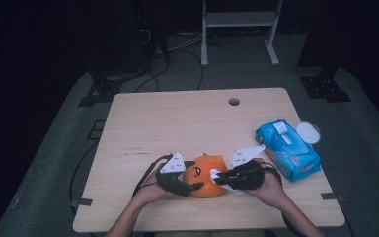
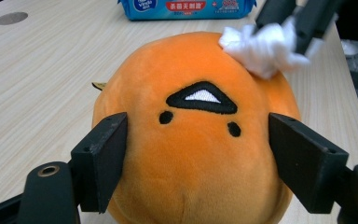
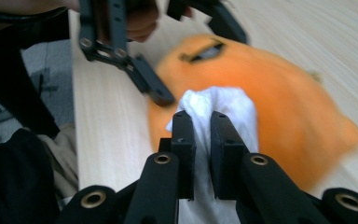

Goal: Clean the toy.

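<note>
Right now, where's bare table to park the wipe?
Free: the whole far half of the table, from the cable hole down to the orange plush, and the left edge. Crowded: near centre, both grippers on the plush; blue wipes pack fills the right.

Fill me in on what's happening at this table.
A person is wiping an orange plush toy at the near edge of a wooden table. The left hand-held gripper has its jaws on either side of the toy, steadying it. The right hand-held gripper is shut on a crumpled white wet wipe and presses it against the toy's top. A blue wet-wipe pack lies to the right with its lid flipped open.
</note>
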Demonstrator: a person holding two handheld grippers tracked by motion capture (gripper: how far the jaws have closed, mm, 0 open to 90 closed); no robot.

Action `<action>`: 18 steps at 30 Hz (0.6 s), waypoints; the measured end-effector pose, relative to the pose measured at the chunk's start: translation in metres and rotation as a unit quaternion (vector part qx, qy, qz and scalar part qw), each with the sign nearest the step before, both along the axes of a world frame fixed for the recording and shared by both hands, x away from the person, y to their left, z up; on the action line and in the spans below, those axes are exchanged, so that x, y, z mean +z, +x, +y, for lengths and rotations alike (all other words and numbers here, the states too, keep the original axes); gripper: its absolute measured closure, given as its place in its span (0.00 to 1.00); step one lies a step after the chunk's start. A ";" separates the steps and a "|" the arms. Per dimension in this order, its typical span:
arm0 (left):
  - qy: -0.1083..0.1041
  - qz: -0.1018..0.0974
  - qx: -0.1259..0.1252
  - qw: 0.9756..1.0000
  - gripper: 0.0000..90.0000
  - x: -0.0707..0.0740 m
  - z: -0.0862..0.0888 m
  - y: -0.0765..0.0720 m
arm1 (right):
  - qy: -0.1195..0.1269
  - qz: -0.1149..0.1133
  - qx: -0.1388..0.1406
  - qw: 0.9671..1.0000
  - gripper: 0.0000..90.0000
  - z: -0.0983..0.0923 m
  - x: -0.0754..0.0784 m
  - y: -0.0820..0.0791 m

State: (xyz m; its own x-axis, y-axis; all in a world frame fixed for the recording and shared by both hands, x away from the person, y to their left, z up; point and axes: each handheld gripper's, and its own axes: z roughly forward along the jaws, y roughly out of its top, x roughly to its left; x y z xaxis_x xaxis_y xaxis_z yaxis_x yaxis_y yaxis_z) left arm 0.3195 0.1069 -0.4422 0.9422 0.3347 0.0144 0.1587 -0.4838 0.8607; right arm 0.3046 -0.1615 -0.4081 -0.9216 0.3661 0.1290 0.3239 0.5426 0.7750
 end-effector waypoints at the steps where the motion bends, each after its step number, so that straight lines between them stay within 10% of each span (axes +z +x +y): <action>1: -0.002 0.002 0.000 1.000 0.25 0.000 0.000 0.001 | 0.002 0.002 -0.008 1.000 0.90 -0.006 -0.002 0.001; 6: -0.007 0.001 0.000 1.000 0.25 -0.001 -0.002 0.002 | -0.003 0.015 -0.032 0.999 0.90 -0.027 -0.010 0.001; 12: -0.014 0.004 -0.007 1.000 0.24 -0.001 -0.007 0.002 | -0.006 -0.009 0.015 1.000 0.90 0.008 -0.001 -0.014; 18: -0.015 0.005 -0.005 1.000 0.25 -0.002 -0.001 0.003 | -0.003 -0.019 -0.007 1.000 0.90 0.002 0.000 -0.004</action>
